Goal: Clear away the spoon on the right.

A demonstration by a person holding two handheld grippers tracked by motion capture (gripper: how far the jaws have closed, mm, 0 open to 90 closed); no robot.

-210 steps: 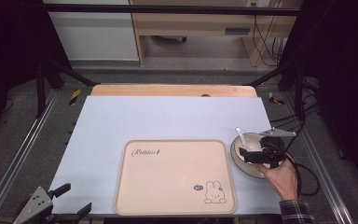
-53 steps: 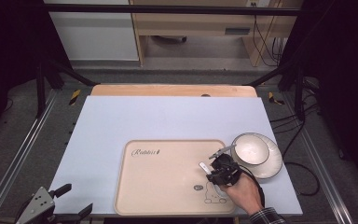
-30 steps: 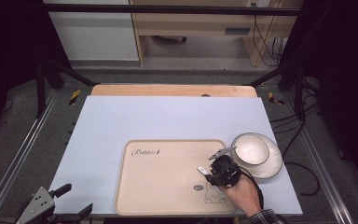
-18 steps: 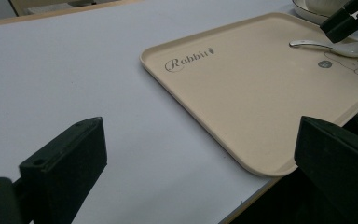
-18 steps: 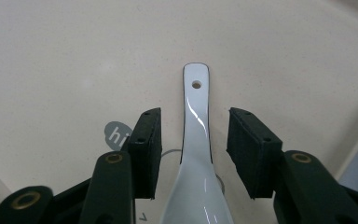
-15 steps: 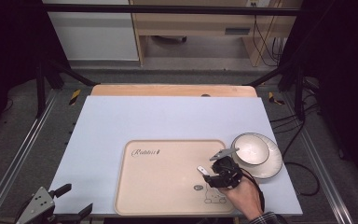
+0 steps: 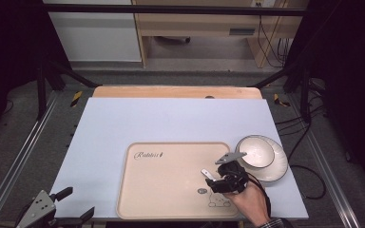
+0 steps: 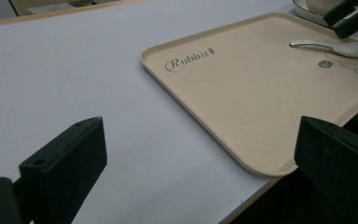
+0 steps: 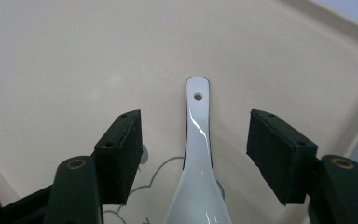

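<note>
A white ceramic spoon (image 9: 198, 154) lies on the beige tray (image 9: 74, 56), handle pointing away, between the spread jaws of my right gripper (image 9: 198, 144); neither pad touches it. From above, the right gripper (image 7: 217, 176) hovers over the tray's (image 7: 171, 180) right part, with the spoon handle (image 7: 208, 174) poking out to its left. My left gripper (image 7: 76, 203) rests off the table's near left corner, open and empty (image 8: 200, 163). In the left gripper view the spoon (image 8: 331, 45) lies on the tray (image 8: 242, 93).
A white bowl (image 7: 255, 151) stands on a white plate (image 7: 275, 168) just right of the tray. The tray lies on a pale blue mat (image 7: 147, 123) with a wooden table edge (image 7: 171, 91) behind. Metal frame rails run along both sides.
My right gripper came from the bowl and plate at the right over to the tray's right part. In the last second it has hardly shifted. The left gripper has stayed put.
</note>
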